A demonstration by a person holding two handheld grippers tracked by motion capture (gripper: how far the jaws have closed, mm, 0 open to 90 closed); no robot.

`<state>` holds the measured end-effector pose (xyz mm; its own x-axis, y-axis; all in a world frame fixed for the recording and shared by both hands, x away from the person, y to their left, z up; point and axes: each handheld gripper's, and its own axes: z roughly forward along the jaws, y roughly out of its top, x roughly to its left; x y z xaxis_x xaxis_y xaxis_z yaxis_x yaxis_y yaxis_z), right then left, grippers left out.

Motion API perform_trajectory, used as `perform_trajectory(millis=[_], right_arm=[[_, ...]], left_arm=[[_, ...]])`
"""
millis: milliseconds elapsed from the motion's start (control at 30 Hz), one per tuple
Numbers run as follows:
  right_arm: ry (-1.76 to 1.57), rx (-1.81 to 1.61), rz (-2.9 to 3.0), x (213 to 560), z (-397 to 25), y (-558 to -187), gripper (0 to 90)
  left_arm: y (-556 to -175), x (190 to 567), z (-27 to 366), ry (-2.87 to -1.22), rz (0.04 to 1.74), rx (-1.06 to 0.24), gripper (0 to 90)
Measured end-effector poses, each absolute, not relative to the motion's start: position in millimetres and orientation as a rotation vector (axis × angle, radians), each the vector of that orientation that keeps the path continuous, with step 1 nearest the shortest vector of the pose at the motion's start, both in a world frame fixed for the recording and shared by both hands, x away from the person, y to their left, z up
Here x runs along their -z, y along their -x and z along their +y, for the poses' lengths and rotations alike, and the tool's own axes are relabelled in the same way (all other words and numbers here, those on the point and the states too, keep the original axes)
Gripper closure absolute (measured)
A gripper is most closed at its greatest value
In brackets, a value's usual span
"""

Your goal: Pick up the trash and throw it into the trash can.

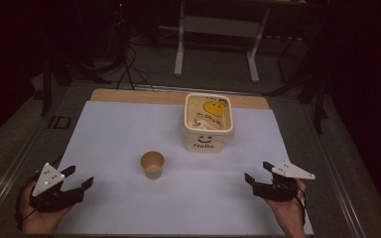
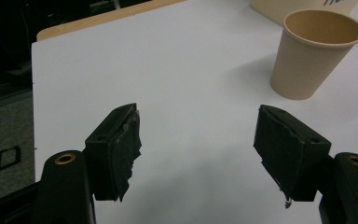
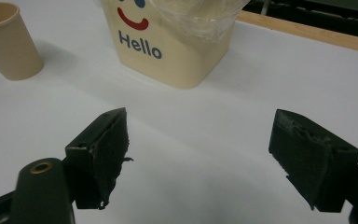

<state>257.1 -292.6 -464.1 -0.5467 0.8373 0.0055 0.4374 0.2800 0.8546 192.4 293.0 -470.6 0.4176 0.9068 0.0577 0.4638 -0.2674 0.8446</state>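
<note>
In the high view, nothing looks started yet: the left tongs [image 1: 82,179] and the right tongs [image 1: 256,172] rest near the front corners of the white surface [image 1: 114,129], each with its jaws spread and nothing between them, well apart from the things in the middle. The paper cup [image 1: 152,164] stands upright and alone near the centre, mouth up, so its long axis runs straight up from the surface; it seems empty, though the dim light makes that hard to tell. Behind it and to the right stands the cream tub [image 1: 208,124], also upright, with clear wrap and some contents inside that I cannot make out. In the left gripper view, the wide-open jaws frame bare surface, and the cup [image 2: 313,51] sits ahead and to the right, untouched. In the right gripper view, the jaws are likewise parted and empty; the tub [image 3: 170,44] with its "Hello" print stands ahead, the cup [image 3: 8,39] to its left. Every reach, grasp and move is still left to do.
</note>
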Motion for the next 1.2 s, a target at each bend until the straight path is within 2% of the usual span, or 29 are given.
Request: perform_trajectory(millis=[433, 667, 933, 1000, 1033, 1200], right_arm=[[-1.169, -1.162, 2.139, 468.6, -276.1, -262.0, 18.8], [-1.085, -1.175, 2.188, 463.6, -243.0, -262.6, 18.9], [-1.016, -1.284, 2.21, 450.7, -179.5, -268.8, 19.0], [-1.016, -1.284, 2.21, 450.7, -179.5, -268.8, 19.0], [-1.007, -1.306, 2.22, 448.0, -156.8, -269.1, 19.0], [-0.998, -1.333, 2.23, 445.2, -125.0, -268.2, 19.1]], left_arm=[[-189.6, 471.6, 289.1, -1.871, 1.19, -0.719, 32.5], [-189.2, 470.9, 285.6, -1.88, 1.181, -0.729, 32.6], [-188.3, 470.2, 287.5, -1.874, 1.183, -0.733, 32.7], [-188.3, 470.2, 287.7, -1.871, 1.182, -0.732, 32.7], [-188.3, 469.9, 288.5, -1.872, 1.181, -0.735, 32.7], [-188.1, 469.5, 289.2, -1.87, 1.182, -0.734, 32.7]])
